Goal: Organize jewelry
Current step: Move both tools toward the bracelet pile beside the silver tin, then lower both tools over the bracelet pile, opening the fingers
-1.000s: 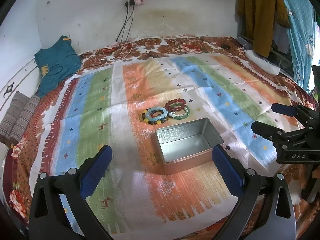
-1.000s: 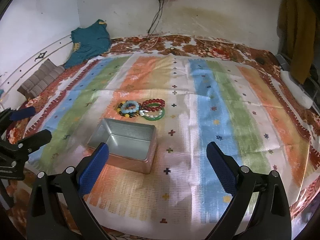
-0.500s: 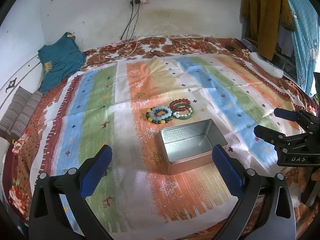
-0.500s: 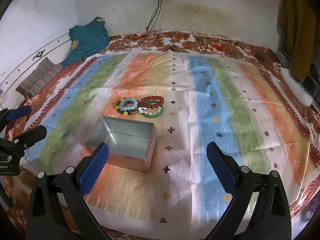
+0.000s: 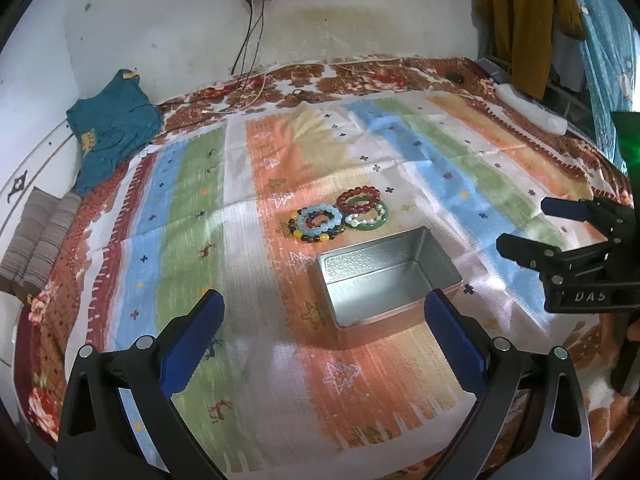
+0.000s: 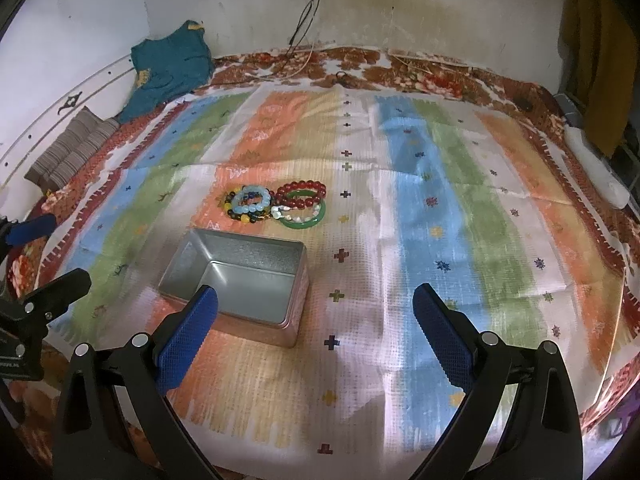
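Observation:
An open, empty metal tin (image 5: 386,276) (image 6: 236,280) sits on the striped cloth. Just beyond it lies a cluster of bead bracelets: a pale blue one on a multicoloured one (image 5: 318,222) (image 6: 250,204), a dark red one (image 5: 358,199) (image 6: 304,192) and a green bangle (image 5: 370,220) (image 6: 306,218). My left gripper (image 5: 324,336) is open and empty, hovering near the tin's front left. My right gripper (image 6: 316,328) is open and empty, to the tin's right; it also shows in the left wrist view (image 5: 532,228).
The striped cloth (image 6: 440,220) covers a bed with a floral border. A teal garment (image 5: 112,124) and a folded striped cloth (image 5: 38,236) lie at the far left. A cable (image 5: 248,52) hangs from a wall socket. Clothes (image 5: 524,20) hang at the right.
Both grippers have moved forward and a little lower toward the tin and bracelets. Nothing on the cloth has moved.

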Demonstrator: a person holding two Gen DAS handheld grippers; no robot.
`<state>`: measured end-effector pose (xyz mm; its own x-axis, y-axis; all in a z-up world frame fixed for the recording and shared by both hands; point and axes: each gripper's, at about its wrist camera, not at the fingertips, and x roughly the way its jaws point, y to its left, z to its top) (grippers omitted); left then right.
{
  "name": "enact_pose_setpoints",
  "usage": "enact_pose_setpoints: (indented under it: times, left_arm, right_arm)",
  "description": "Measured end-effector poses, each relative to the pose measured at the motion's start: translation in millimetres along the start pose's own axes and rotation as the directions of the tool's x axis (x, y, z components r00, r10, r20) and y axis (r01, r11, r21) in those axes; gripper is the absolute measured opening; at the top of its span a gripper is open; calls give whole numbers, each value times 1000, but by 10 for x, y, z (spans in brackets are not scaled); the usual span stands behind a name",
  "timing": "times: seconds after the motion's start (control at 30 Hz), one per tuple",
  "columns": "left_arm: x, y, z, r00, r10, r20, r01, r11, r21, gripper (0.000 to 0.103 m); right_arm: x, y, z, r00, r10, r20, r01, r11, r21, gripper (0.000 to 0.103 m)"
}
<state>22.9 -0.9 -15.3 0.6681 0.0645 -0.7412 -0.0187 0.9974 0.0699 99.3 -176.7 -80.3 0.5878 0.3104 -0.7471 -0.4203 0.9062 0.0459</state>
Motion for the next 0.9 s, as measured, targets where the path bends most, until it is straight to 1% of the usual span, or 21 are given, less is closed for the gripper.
enact_pose_setpoints:
  times: [0.13, 0.2, 0.27, 0.4, 0.6, 0.77, 0.9]
  left_arm:
    - [84, -47, 53, 1000, -4, -22, 5, 999, 33, 98]
    - [133, -80, 79, 999, -6, -32, 8, 998, 58, 98]
    - [205, -47, 135, 998, -17, -55, 20, 998, 56, 98]
    - [366, 48, 232, 996, 0, -89, 2, 1000, 27, 97]
    - [588, 254, 397, 992, 50, -119, -55, 998, -41, 98]
    - [760, 427, 521, 989, 37, -141, -53, 992, -112, 97]
    - [862, 452, 584, 988, 23, -152, -44, 990, -133, 97]
  right_arm:
    - [90, -45, 112, 1000, 20, -10, -19, 999, 31, 99]
    - [145, -54, 178, 1000, 20, -16, -19, 999, 38, 99]
    - [200, -53, 241, 1000, 12, -19, -12, 999, 34, 99]
    - [297, -67, 340, 1000, 10, -26, -9, 999, 41, 99]
    - [453, -75, 460, 999, 3, -47, -1, 999, 42, 99]
    - [570, -98, 555, 998, -2, -59, 5, 999, 51, 99]
    - [662, -131, 611, 998, -4, -69, 8, 998, 54, 99]
